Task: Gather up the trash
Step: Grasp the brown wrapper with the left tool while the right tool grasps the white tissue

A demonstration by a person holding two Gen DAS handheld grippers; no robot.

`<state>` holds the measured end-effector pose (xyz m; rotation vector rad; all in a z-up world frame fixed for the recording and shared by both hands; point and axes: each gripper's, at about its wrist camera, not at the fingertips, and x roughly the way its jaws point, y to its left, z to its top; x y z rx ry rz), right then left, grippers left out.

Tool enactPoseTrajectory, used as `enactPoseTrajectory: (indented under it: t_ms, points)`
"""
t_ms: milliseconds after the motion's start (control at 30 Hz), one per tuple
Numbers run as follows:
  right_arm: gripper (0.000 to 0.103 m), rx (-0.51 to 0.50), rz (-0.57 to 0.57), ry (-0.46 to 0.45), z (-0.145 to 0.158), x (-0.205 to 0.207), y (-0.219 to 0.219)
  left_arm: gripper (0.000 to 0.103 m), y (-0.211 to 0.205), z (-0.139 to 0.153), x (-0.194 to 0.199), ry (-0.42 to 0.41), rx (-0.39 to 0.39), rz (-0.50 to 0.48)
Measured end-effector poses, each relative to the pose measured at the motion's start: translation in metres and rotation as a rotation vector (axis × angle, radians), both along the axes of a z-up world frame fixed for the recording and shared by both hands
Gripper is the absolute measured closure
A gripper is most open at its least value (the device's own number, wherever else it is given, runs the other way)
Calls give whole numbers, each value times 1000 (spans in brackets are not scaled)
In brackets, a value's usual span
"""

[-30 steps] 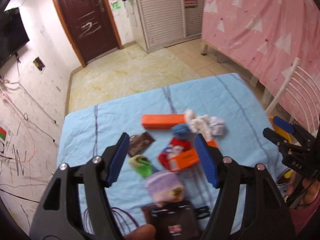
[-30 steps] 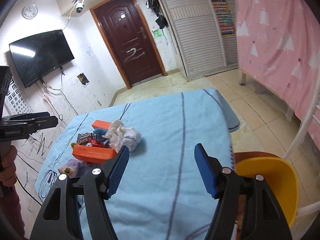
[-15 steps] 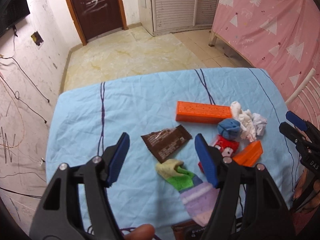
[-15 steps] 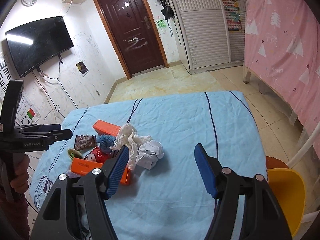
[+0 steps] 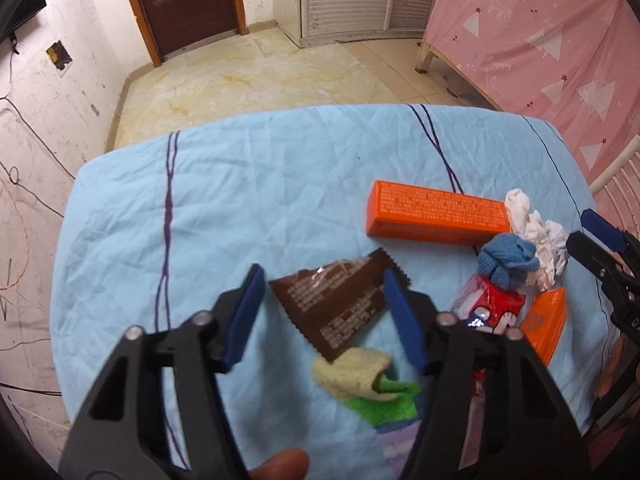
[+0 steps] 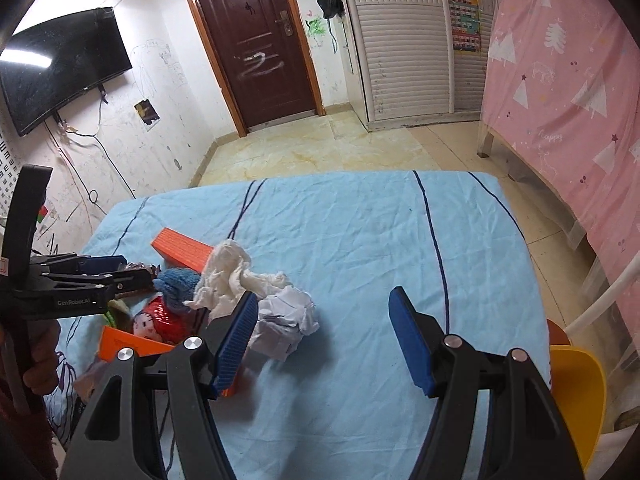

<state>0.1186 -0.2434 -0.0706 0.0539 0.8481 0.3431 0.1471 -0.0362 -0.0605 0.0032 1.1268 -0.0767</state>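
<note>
Collection appears not yet begun: nothing is held and all litter lies on the blue-sheeted table point(image 5: 280, 184). The left gripper point(image 5: 324, 316) is spread wide, empty, with the brown wrapper point(image 5: 336, 308) lying directly between and just ahead of its fingers. To its right sit an orange box point(image 5: 436, 216), crumpled paper point(image 5: 536, 236) and a red packet point(image 5: 496, 308). The right gripper point(image 6: 324, 340) is likewise spread and empty, the crumpled paper just beside its left finger. Every item remains to be gathered; the brown wrapper is judged first.

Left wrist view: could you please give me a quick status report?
Left claw open, straddling brown wrapper. Right claw open, empty. Yellow-green sock touches wrapper's near edge.
</note>
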Motion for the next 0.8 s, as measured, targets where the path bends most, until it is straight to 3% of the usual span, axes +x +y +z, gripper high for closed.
enactPoseTrajectory:
  t_ms: [100,200,300,467,800]
  points:
    - [41,-9,12,17,-5,2,4,58,-3,-1,1,-11,-3,-11]
    - [42,-27,34,24,-6,3,11,74,-7,-1,-1,-28,0,-33]
    - [53,-39,60,29,-7,3,18,86,-17,0,-4,-48,26,-71]
    - [82,-64,119,42,-9,-1,34,87,-14,0,-4,-45,-7,-70]
    - [83,26,5,-20,8,-8,6,87,16,19,-13,-60,-74,3]
